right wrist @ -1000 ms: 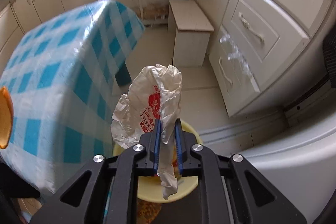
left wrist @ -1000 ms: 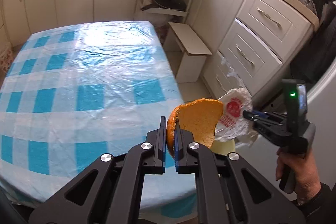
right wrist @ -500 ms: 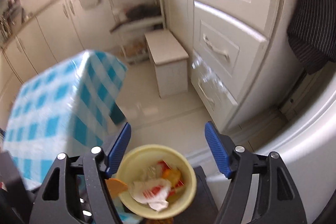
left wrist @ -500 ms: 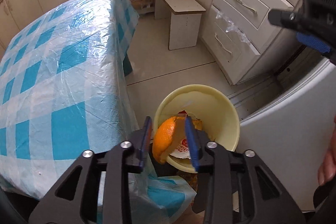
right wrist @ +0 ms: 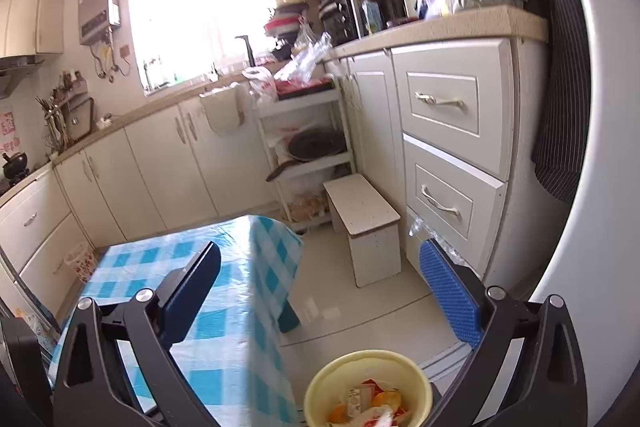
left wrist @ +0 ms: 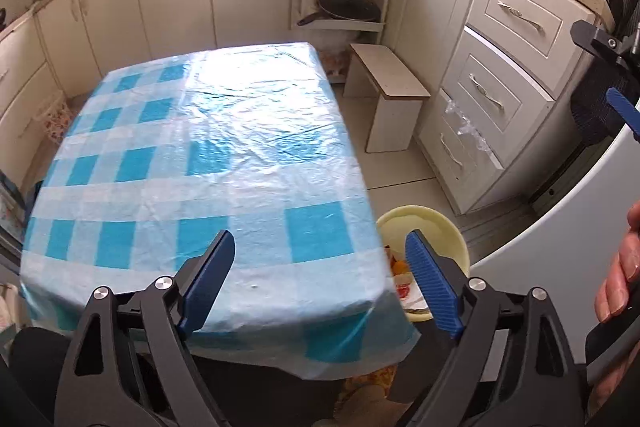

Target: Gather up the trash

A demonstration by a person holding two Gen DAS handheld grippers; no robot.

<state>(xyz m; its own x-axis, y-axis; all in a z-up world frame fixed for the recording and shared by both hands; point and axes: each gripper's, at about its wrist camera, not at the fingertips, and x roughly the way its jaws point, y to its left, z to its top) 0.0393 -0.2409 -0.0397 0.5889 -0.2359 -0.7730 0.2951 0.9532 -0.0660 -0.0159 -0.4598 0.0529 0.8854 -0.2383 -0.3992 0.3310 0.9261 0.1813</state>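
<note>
Both the left hand-held gripper [left wrist: 320, 275] and the right hand-held gripper [right wrist: 320, 291] are spread wide and hold nothing. The trash [right wrist: 372, 407] sits in the yellow bin [right wrist: 320, 387] on the floor beside the table [left wrist: 200, 147]. A careless swing down there could tip the bin and spill the peel and wrappers.

Right gripper [right wrist: 320, 291]: jaws spread wide, nothing between them. Yellow bin [right wrist: 320, 385] sits just below the gap, holding orange peel [right wrist: 338, 415] and a white-and-red wrapper [right wrist: 370, 407]. Table with blue-checked cloth [right wrist: 240, 283] behind the left finger; small white stool [right wrist: 362, 219] ahead, beyond the right finger.
</note>
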